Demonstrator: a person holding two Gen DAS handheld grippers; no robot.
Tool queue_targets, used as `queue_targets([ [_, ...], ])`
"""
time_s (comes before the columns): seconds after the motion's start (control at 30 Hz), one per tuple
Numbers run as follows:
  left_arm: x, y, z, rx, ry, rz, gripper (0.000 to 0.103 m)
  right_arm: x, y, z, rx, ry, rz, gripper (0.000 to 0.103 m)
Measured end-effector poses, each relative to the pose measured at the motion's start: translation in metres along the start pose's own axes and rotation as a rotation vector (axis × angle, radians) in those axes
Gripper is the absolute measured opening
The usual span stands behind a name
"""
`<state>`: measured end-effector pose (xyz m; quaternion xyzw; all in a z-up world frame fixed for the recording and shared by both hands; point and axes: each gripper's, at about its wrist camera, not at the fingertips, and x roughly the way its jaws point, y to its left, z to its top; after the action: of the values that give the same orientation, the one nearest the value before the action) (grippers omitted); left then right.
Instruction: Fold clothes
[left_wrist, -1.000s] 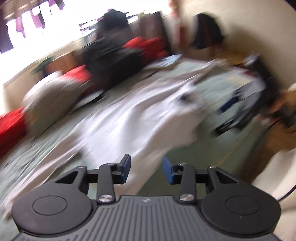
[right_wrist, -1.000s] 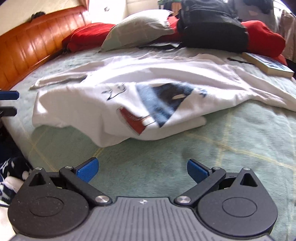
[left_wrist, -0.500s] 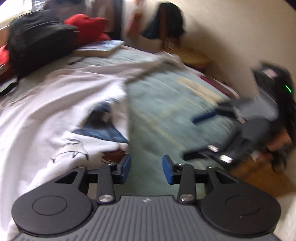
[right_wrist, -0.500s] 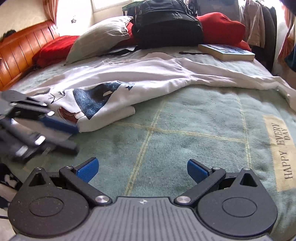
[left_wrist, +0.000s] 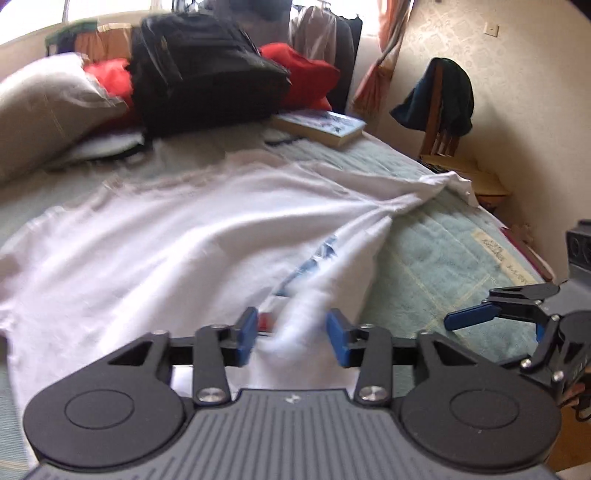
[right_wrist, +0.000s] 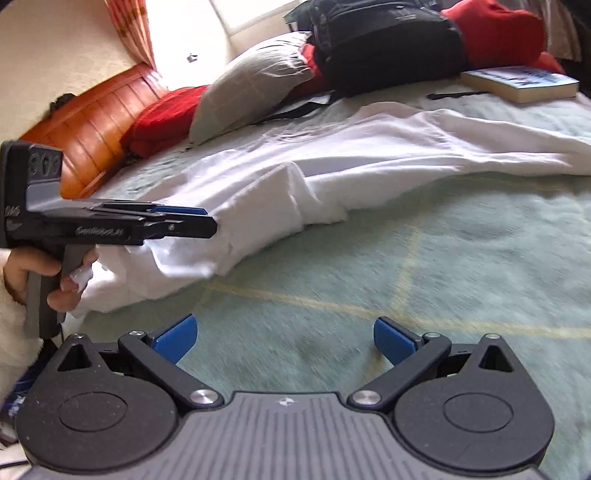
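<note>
Swung back over the white shirt (left_wrist: 177, 251), left gripper (left_wrist: 291, 338) fingers are opening around a fold, right gripper (right_wrist: 282, 338) released, so folding has barely begun.

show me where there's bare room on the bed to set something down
Bare green bedspread lies in front of the right gripper, bordered by the white t-shirt. Crowded at the far end: backpack, pillow, book.

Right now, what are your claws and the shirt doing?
Left claw opening, white shirt fold between pads. Right claw open, empty, over blanket. Nothing blocking.
</note>
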<state>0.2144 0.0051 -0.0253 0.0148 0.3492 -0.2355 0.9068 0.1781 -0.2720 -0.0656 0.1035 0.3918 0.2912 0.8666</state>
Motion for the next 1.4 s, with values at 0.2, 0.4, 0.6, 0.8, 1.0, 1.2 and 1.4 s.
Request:
queue_targets([
  [0.2,-0.027,0.005,-0.012,-0.062,-0.057,0.061,0.051,0.031,-0.005,0.02,-0.022,-0.032,0.133,0.103],
  [0.4,-0.046,-0.005,-0.023,-0.029,-0.071,0.136,0.055,0.051,0.007,0.042,-0.119,-0.085,0.171,0.103],
  [0.6,-0.057,-0.013,-0.026,0.006,-0.075,0.15,0.061,0.06,0.014,0.055,-0.186,-0.121,0.16,0.103],
  [0.8,-0.069,-0.016,-0.031,0.006,-0.102,0.172,0.065,0.055,0.022,0.055,-0.226,-0.006,0.249,0.103],
  [1.0,-0.075,-0.018,-0.033,-0.001,-0.113,0.172,0.066,0.046,0.005,0.041,-0.156,0.011,0.388,0.103],
  [1.2,-0.086,-0.021,-0.037,-0.002,-0.135,0.17,0.068,0.048,0.005,0.04,-0.043,0.01,0.457,0.103],
  [1.4,-0.092,-0.025,-0.041,0.001,-0.15,0.173,0.069,-0.011,0.024,0.028,-0.084,-0.028,0.57,0.103],
])
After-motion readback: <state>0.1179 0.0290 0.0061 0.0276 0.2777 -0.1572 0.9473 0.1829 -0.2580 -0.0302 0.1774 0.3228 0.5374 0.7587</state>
